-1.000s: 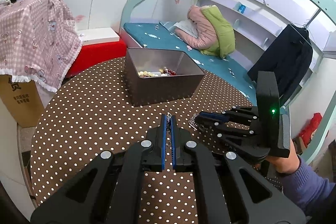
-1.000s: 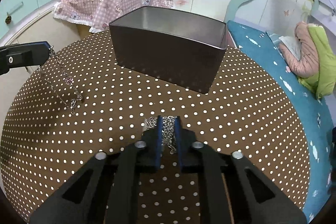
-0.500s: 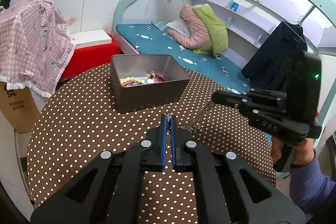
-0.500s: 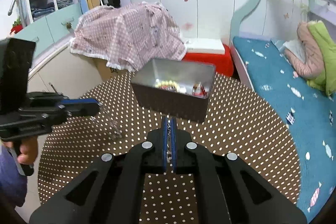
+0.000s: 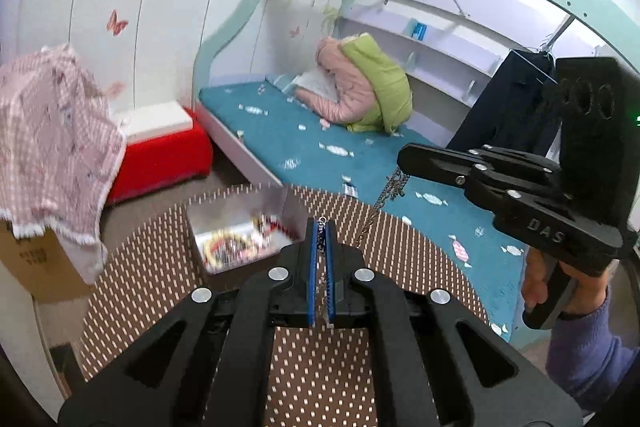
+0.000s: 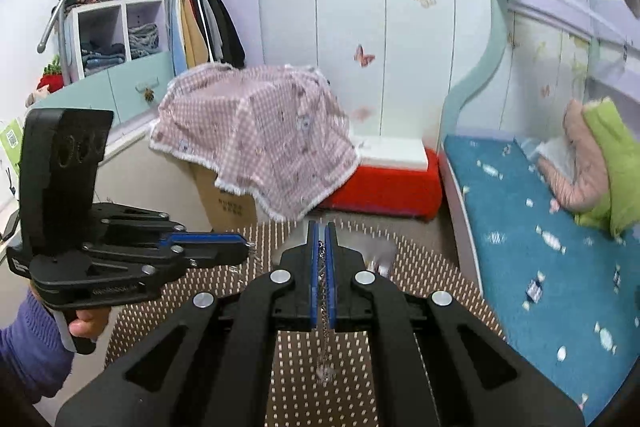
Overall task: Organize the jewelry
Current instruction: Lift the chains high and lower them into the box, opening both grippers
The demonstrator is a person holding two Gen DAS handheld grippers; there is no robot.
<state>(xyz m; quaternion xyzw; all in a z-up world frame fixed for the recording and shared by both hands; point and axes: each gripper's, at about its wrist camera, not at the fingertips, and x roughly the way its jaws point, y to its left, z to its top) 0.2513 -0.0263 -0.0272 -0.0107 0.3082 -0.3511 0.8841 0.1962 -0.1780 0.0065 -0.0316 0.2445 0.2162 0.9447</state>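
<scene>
A thin silver chain was held off the surface, one end clamped in each gripper, so that its long axis ran across from one pair of jaws to the other, sagging between them. In the left wrist view it was seen hanging from the tip of the right gripper and slanting down towards the left gripper, where a few links showed between the blue pads. In the right wrist view a short tail of it, ending in what looked like a small clear pendant, was seen dangling below the right gripper's closed jaws. The links were fine and pale, and the chain looked limp, likely to swing and bunch when moved. Both pairs of jaws were shut on it, with only the chain between the pads. The metal box, open-topped and already holding beads and other bright pieces, was blurred but was made out on the brown dotted surface, below and ahead of both grippers, a little to the left of the left one. The left gripper was judged the nearer to the box, so the chain would probably need to be carried forward and down over the open top before being released.
</scene>
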